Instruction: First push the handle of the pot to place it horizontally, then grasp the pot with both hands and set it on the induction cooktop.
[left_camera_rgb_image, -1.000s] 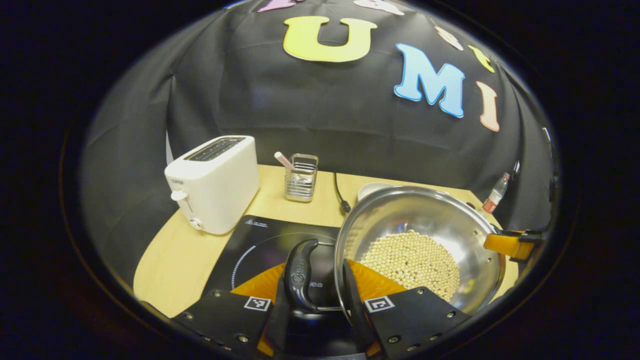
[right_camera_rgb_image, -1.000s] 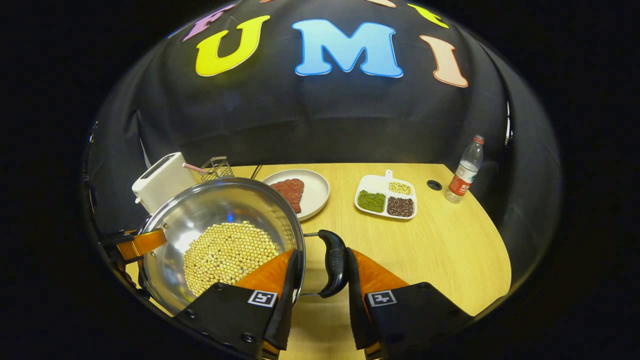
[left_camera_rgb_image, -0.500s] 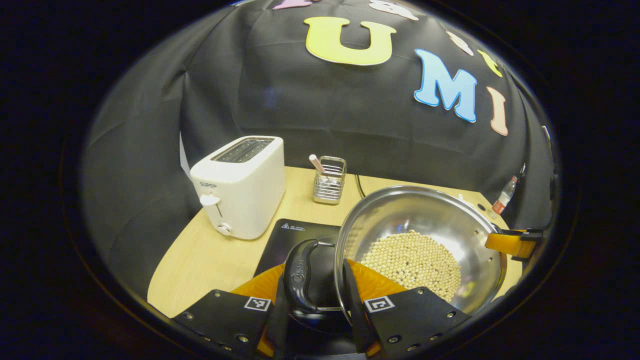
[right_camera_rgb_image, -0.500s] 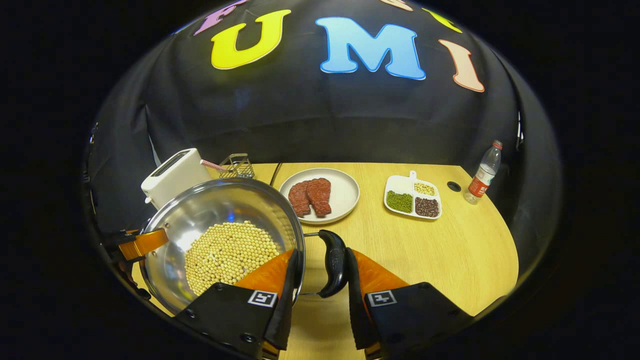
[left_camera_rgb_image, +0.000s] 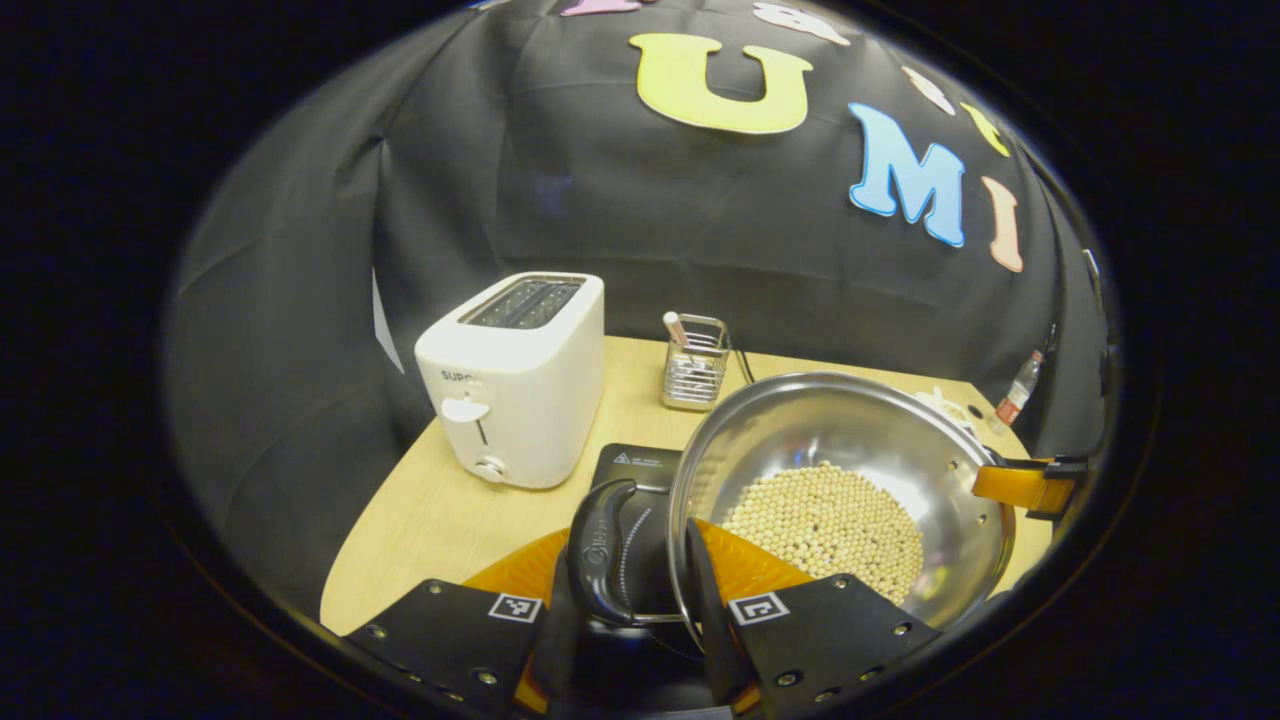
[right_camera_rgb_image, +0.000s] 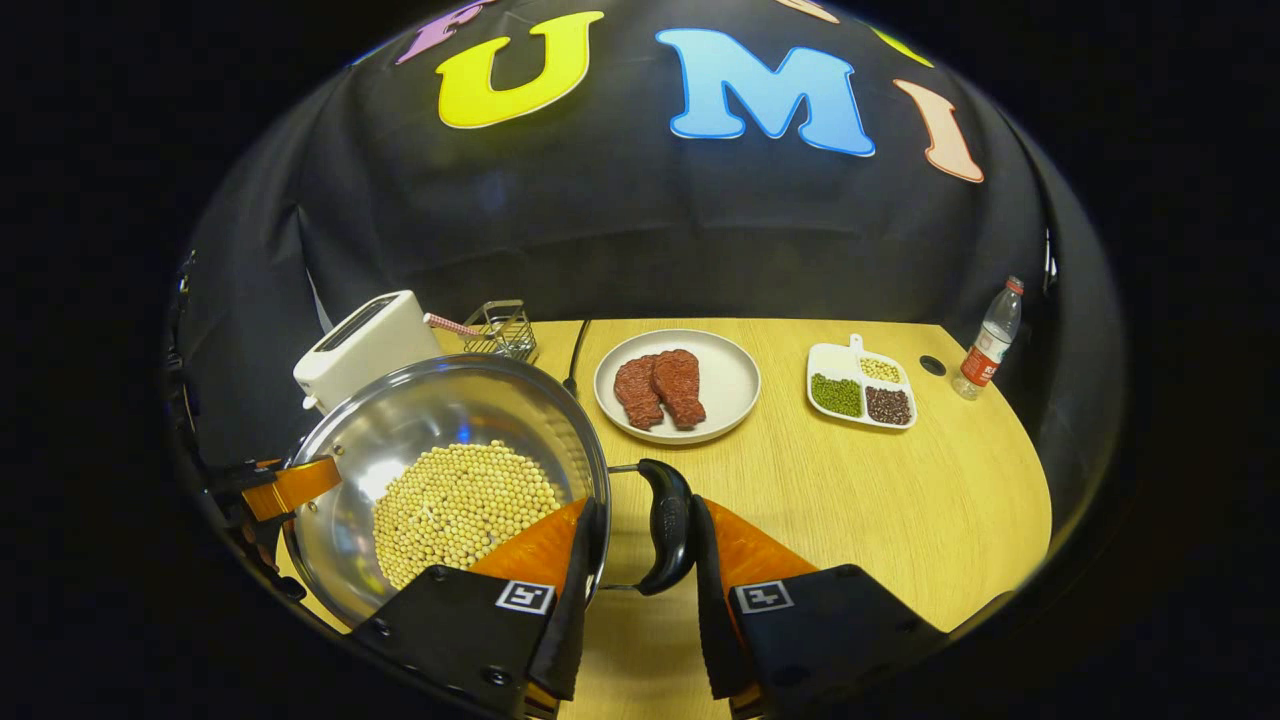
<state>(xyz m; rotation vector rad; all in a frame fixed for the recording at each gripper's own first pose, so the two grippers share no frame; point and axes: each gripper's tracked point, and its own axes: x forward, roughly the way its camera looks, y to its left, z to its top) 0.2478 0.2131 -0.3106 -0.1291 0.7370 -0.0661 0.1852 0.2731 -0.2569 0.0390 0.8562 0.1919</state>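
- Now the left gripper (left_camera_rgb_image: 622, 600) has its fingers narrowed around the pot's near loop handle (left_camera_rgb_image: 598, 550), one finger outside the black grip and the other against the rim.
- The right gripper (right_camera_rgb_image: 640, 590) does the same on the opposite handle (right_camera_rgb_image: 668, 525), one finger inside the rim and the other pressed on the outer side of the grip.
- The pot (left_camera_rgb_image: 850, 450) is a shiny steel one with a layer of pale beans (left_camera_rgb_image: 825, 520) on its bottom; it hangs between the two grippers, above the worktop (right_camera_rgb_image: 880, 500).
- In the left gripper view, the black induction cooktop (left_camera_rgb_image: 640, 470) lies directly beneath the held handle and the pot's near edge; whether the pot touches it I cannot tell.
- A white toaster (left_camera_rgb_image: 515, 380) stands just beside the cooktop, with a wire holder (left_camera_rgb_image: 695, 362) behind.
- In the right gripper view, a plate with two pieces of meat (right_camera_rgb_image: 678, 385), a divided dish of beans (right_camera_rgb_image: 860, 385) and a water bottle (right_camera_rgb_image: 985, 340) sit farther back on the worktop, well apart from the pot.
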